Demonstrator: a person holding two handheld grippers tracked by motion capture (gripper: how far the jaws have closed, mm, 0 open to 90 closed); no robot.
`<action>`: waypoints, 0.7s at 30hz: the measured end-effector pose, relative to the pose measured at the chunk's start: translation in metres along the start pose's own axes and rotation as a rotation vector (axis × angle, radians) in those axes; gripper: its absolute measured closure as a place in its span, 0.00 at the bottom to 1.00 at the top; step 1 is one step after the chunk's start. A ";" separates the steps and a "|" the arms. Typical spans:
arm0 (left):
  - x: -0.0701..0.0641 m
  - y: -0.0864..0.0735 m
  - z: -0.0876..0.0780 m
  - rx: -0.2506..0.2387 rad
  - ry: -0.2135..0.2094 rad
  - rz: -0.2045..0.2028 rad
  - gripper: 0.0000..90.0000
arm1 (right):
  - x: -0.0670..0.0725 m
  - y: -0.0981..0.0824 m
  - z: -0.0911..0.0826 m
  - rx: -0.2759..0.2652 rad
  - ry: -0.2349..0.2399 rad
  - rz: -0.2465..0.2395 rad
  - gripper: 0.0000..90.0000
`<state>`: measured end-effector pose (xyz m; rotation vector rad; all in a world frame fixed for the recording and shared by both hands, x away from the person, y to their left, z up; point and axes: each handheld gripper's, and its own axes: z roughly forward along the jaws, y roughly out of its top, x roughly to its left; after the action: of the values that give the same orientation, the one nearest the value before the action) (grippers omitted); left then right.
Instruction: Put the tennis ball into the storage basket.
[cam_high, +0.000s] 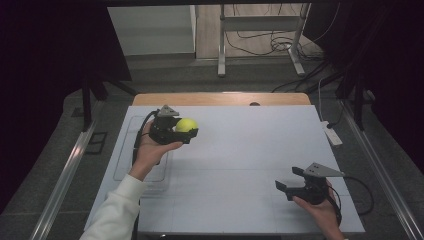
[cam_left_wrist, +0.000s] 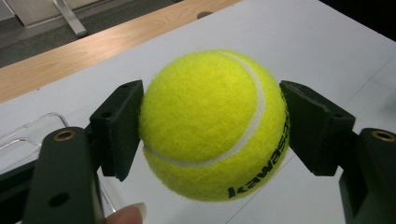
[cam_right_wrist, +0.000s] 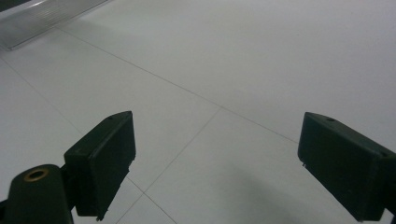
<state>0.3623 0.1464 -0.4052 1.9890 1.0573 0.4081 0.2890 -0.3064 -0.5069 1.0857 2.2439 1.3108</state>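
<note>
White table (cam_high: 235, 165): the left gripper (cam_high: 189, 131) clamps the tennis ball (cam_high: 186, 125) above its left edge, probably clear of the clear tray (cam_high: 131, 165). Keep both pads square on its middle. The right gripper (cam_high: 289, 181) gapes empty.

1. One tennis ball (cam_high: 186, 125) was counted, yellow with a white seam and black lettering; it was seen again in the left gripper view (cam_left_wrist: 212, 126).
2. Two grippers were counted: the left gripper (cam_high: 186, 129) and the right gripper (cam_high: 289, 180).
3. Two black jaws were counted on each gripper, four in all.
4. Two hands were counted, one on each gripper.
5. One white sleeve (cam_high: 117, 210) was counted.
6. One clear tray (cam_high: 125, 150) was made out on the table, though its outline was faint and it may have been a lid.
7. One table (cam_high: 240, 150) was counted, with a white top.
</note>
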 end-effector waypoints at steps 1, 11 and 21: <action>0.001 0.000 0.000 -0.002 0.002 -0.002 0.29 | 0.000 0.000 0.000 0.000 0.000 0.000 0.13; 0.005 0.000 -0.005 -0.013 0.026 -0.013 0.29 | 0.000 0.000 0.000 -0.001 0.000 0.001 0.13; 0.012 0.000 -0.009 -0.015 0.048 -0.017 0.29 | 0.000 0.000 0.000 -0.001 -0.001 0.003 0.13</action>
<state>0.3639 0.1605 -0.4009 1.9642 1.0967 0.4556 0.2892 -0.3065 -0.5070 1.0894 2.2411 1.3120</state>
